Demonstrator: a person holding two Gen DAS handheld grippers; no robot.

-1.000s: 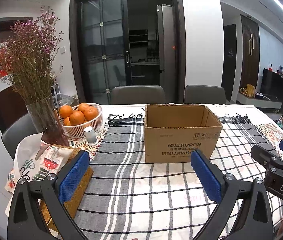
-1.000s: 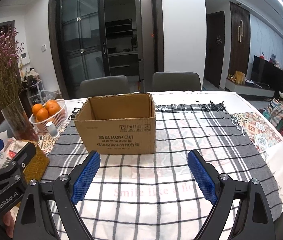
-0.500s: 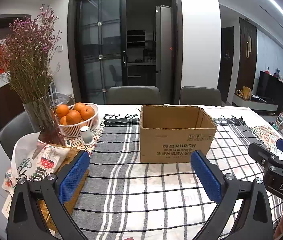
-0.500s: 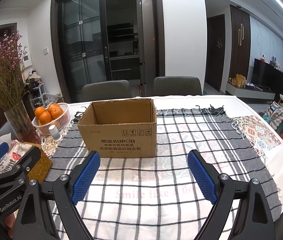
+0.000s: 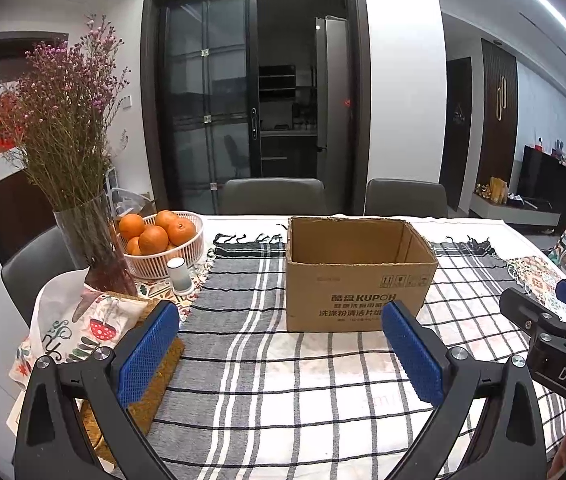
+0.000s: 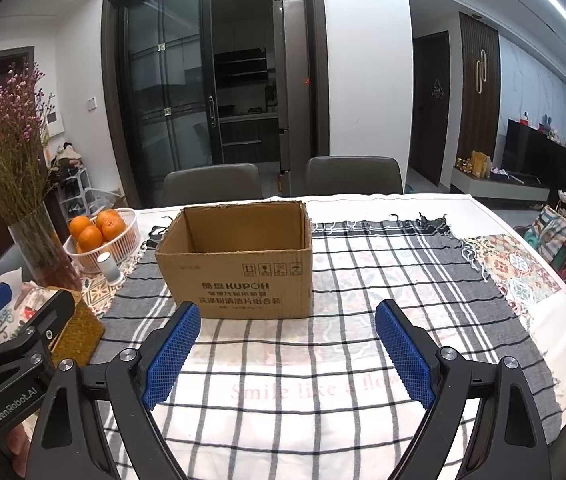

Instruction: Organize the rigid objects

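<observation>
1. your dining table (image 5: 479,222) sits in front of dark glass sliding doors (image 5: 211,120), with two grey chairs (image 5: 273,196) pushed in at its far side.
2. a grey and white checked cloth (image 6: 383,272) covers most of the tabletop, and a patterned runner (image 6: 511,264) shows past its right edge.
3. the cardboard box (image 5: 359,276) stands upright on the cloth near the middle of the table, top open, printed side facing you; from these views you can see bare inner walls but not its floor.
4. your left gripper (image 5: 281,350) hangs above the cloth with its blue pads spread wide and nothing between them; the box is beyond the tips, apart from them, a little right of centre.
5. your right gripper (image 6: 287,350) is likewise spread wide and holding nothing, its tips short of the box's front face.
6. each gripper shows in the other's view: the right one at the right edge of the left wrist view, the left one at the lower left of the right wrist view.
7. at the left end of the table you have a glass vase of dried purple flowers (image 5: 95,248), a white basket of oranges (image 5: 163,256) just beside it, and a small white cup (image 5: 179,276) in front of the basket.
8. a woven mat (image 6: 77,334) lies near the left edge, partly under a printed cloth (image 5: 83,328).
</observation>
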